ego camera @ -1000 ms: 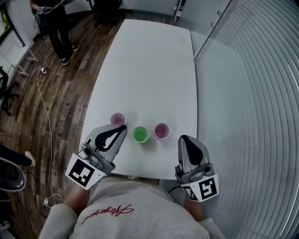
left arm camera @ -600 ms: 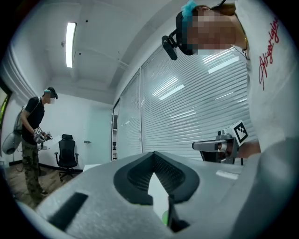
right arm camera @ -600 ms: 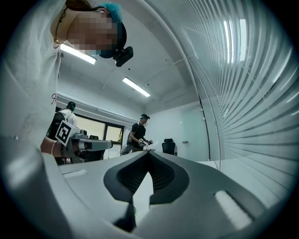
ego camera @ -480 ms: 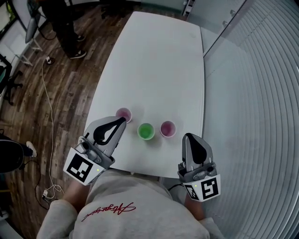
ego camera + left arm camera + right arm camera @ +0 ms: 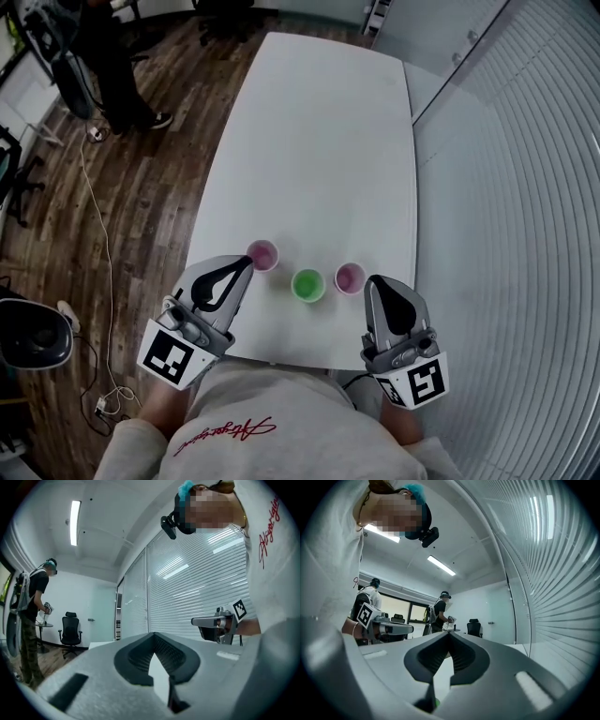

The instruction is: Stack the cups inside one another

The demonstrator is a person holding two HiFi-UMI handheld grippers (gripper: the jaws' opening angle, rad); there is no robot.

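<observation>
Three small cups stand in a row near the front edge of the white table point(image 5: 319, 150): a pink cup point(image 5: 263, 255) on the left, a green cup point(image 5: 307, 285) in the middle and a purple-pink cup point(image 5: 349, 278) on the right. My left gripper point(image 5: 247, 260) hovers just left of the pink cup, shut and empty. My right gripper point(image 5: 372, 281) sits just right of the purple-pink cup, also shut and empty. In the left gripper view the shut left gripper point(image 5: 153, 641) points level toward the right gripper point(image 5: 216, 623). The right gripper view shows its own shut right gripper point(image 5: 449, 637).
A wooden floor point(image 5: 141, 178) with a white cable point(image 5: 98, 234) lies left of the table. A person point(image 5: 89, 56) stands at the far left. A slatted blind wall point(image 5: 525, 187) runs along the right. A black office chair point(image 5: 70, 630) stands in the background.
The view has shifted: cups and table appear lower and further right. Both grippers stay shut, and now sit closer beside the outer cups.
</observation>
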